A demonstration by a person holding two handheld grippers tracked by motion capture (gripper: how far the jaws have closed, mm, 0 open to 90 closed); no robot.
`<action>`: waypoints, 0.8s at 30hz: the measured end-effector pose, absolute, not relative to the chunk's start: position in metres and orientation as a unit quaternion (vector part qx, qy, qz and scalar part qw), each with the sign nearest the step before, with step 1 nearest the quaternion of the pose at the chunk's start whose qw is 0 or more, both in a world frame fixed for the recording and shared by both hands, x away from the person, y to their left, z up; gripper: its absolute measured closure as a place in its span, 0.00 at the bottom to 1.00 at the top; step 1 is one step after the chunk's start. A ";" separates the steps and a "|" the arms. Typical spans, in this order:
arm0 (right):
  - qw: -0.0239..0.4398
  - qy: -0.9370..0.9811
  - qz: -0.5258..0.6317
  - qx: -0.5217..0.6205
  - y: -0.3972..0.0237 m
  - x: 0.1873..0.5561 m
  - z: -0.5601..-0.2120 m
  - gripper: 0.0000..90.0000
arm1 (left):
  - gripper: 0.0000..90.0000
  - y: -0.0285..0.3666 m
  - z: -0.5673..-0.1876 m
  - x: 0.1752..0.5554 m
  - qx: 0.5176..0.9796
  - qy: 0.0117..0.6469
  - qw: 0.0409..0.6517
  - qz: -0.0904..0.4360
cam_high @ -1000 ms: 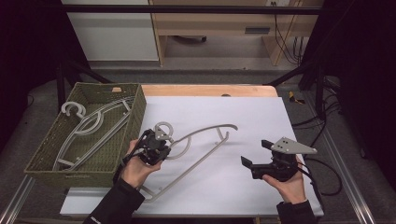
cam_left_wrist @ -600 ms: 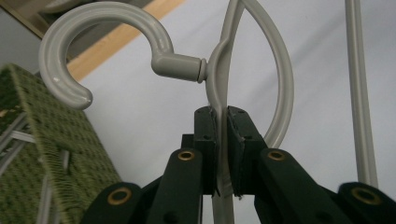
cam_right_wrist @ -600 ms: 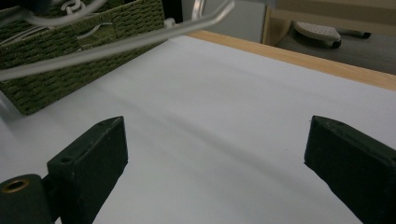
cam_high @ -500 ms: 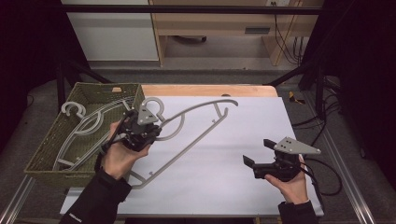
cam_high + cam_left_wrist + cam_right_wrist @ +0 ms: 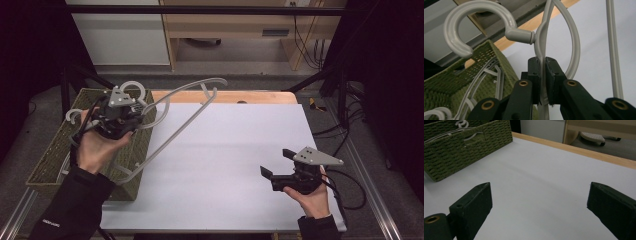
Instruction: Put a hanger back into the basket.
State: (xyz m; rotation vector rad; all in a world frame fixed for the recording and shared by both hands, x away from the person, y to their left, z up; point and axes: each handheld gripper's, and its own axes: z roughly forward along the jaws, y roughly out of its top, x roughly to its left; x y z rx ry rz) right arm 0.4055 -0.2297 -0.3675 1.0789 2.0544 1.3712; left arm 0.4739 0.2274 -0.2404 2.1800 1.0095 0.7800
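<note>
A grey plastic coat hanger (image 5: 185, 107) hangs in the air above the basket's right wall, its hook (image 5: 471, 27) pointing up and left. My left gripper (image 5: 122, 112) is shut on the hanger's neck just below the hook; in the left gripper view both pads (image 5: 535, 75) press on the thin grey plastic (image 5: 543, 82). The hanger's long bar slopes down to the basket's near right corner. My right gripper (image 5: 277, 162) rests low over the white table at the front right, jaws wide open with nothing between them (image 5: 539, 205).
A green woven basket (image 5: 55, 160) stands at the table's left edge with more grey hangers (image 5: 489, 75) inside. The white tabletop (image 5: 240, 135) has a wooden strip (image 5: 240, 96) along its far edge. Cables trail off at the right.
My left hand has lifted the hanger off the table and carried it up and left, over the basket's right side. The right hand has stayed where it was.
</note>
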 end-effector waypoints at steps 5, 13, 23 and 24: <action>0.221 0.743 0.496 0.390 -0.230 0.405 -0.367 0.07 | 0.92 0.244 -0.237 0.482 0.816 0.395 0.297 0.300; 0.222 0.742 0.497 0.393 -0.231 0.406 -0.368 0.07 | 0.92 0.273 -0.231 0.496 0.803 0.415 0.291 0.312; 0.221 0.743 0.492 0.396 -0.231 0.408 -0.370 0.07 | 0.92 0.304 -0.232 0.516 0.789 0.436 0.270 0.338; 0.221 0.743 0.491 0.397 -0.231 0.408 -0.371 0.07 | 0.92 0.306 -0.232 0.517 0.789 0.436 0.267 0.342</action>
